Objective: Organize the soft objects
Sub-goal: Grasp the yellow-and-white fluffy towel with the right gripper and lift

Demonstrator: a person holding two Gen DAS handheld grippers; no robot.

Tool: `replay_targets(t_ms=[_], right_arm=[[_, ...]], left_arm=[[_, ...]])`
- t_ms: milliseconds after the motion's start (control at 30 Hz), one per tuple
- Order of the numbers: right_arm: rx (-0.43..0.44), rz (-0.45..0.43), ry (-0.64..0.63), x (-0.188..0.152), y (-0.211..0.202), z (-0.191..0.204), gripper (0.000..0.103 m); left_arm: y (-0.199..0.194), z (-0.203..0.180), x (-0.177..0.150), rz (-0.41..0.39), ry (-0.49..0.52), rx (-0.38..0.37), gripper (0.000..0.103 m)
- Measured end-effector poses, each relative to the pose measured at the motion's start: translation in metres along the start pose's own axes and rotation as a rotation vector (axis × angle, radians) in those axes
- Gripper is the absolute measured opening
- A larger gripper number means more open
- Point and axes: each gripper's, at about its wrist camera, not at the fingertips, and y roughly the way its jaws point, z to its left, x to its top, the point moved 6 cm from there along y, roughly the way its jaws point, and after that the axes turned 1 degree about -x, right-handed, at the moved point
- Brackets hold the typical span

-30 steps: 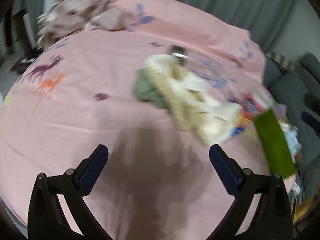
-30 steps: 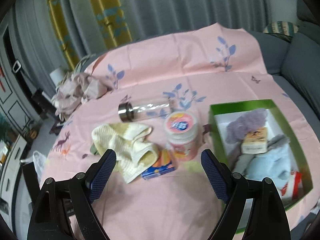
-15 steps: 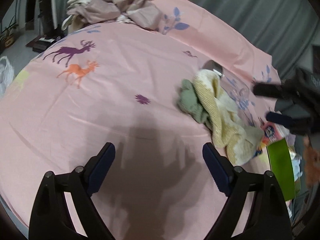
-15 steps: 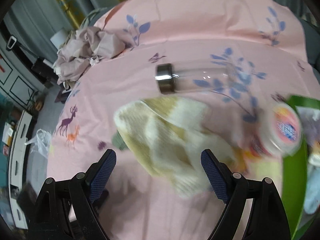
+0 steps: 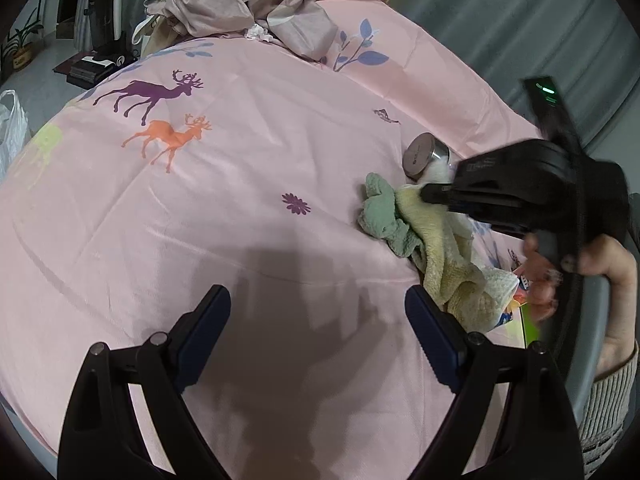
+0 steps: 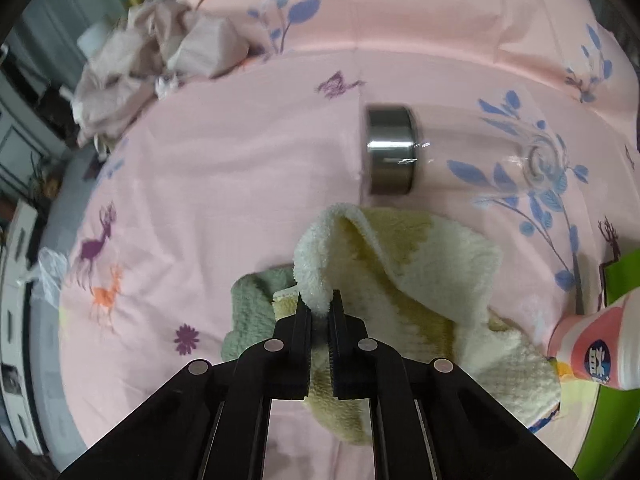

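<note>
Right gripper [image 6: 319,312] jaws just closed, pinching yellow towel [image 6: 404,280]; left gripper [image 5: 318,312] jaws spread, empty.

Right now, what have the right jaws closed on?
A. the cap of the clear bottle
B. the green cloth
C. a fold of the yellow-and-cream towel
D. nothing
C: in the right wrist view the right gripper has just closed its jaws, pinching a raised fold of the towel, while the bottle and the green cloth lie untouched.

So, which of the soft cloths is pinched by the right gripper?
The fluffy yellow-and-cream towel; the right gripper clamps its folded edge. The small green cloth lies beside it, ungripped.
</note>
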Motion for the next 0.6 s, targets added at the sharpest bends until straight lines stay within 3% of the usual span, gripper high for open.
replay_targets(t_ms=[200, 333, 600], right_arm=[[0.177, -0.112, -0.028, -0.008, -0.078, -0.003, 0.008], [0.285, -0.163, -0.107, -0.034, -0.129, 0.007, 0.008], [0.473, -0.079, -0.190, -0.099, -0.151, 0.034, 0.007]], left_arm=[[-0.002, 0.008, 0.002, -0.004, -0.021, 0.026, 0.088], [-0.006, 0.013, 0.004, -0.001, -0.059, -0.016, 0.088], [-0.024, 0.034, 0.016, -0.046, -0.121, -0.017, 0.088]])
